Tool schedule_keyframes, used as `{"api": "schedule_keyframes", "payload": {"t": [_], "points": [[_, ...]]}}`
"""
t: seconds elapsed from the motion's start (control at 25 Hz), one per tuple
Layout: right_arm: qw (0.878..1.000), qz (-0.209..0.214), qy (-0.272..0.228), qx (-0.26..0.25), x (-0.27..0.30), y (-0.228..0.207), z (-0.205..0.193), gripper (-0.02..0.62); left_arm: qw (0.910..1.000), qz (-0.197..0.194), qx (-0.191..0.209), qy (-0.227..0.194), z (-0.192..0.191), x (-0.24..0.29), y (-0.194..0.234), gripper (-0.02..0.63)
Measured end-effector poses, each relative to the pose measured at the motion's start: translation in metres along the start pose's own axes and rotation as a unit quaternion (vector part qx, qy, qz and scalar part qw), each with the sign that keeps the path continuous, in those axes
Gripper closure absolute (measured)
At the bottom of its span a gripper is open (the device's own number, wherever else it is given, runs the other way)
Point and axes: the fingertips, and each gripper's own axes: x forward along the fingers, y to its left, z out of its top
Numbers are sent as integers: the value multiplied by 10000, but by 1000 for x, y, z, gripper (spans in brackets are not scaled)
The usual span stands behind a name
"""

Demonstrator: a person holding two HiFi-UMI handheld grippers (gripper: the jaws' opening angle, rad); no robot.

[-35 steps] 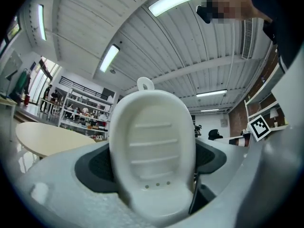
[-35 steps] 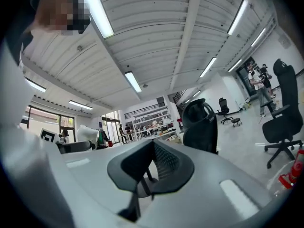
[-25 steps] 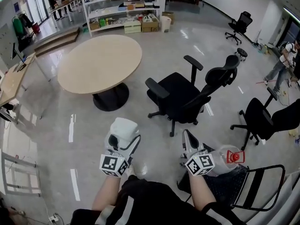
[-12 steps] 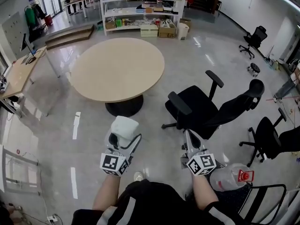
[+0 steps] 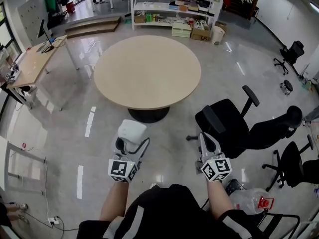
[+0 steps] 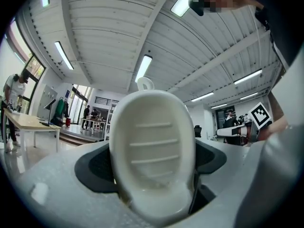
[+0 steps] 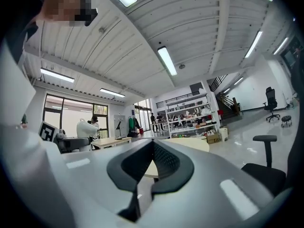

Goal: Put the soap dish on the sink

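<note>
A white oval soap dish (image 5: 132, 132) with ribs on its inner face sits between the jaws of my left gripper (image 5: 131, 141), which is shut on it and held level in front of the person. In the left gripper view the soap dish (image 6: 152, 146) fills the middle and hides the gripper's tips. My right gripper (image 5: 205, 139) is level beside it, to the right, its jaws together and nothing in them. The right gripper view shows its dark pads (image 7: 164, 163) meeting at the tip. No sink is in view.
A round beige table (image 5: 147, 71) stands just ahead on the glossy floor. A black office chair (image 5: 234, 126) is close on the right, with more chairs behind it. A desk (image 5: 32, 61) is far left, shelves (image 5: 172, 4) at the back, and a clear water jug (image 5: 251, 200) bottom right.
The whole scene has slid right and nearer: the round table now lies straight ahead and the black chairs have moved toward the right edge. Both grippers keep their pose; the dish stays held.
</note>
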Motion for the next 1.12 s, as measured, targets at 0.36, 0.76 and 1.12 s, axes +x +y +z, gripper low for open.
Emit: {"api": "schedule_keyframes", "payload": {"t": [0.36,0.76,1.12], "points": [[9985,531,-11,147,81,-20,3,591,9989,462,-11,66,-2,45,30,133],[9954,857,-146,410,159,-93,16,591,9965,828,101,78,-5,144,31,133],[9942,977,-40,455,196,-131,17,591,9951,971,-13,190,-18,187,29,133]]}}
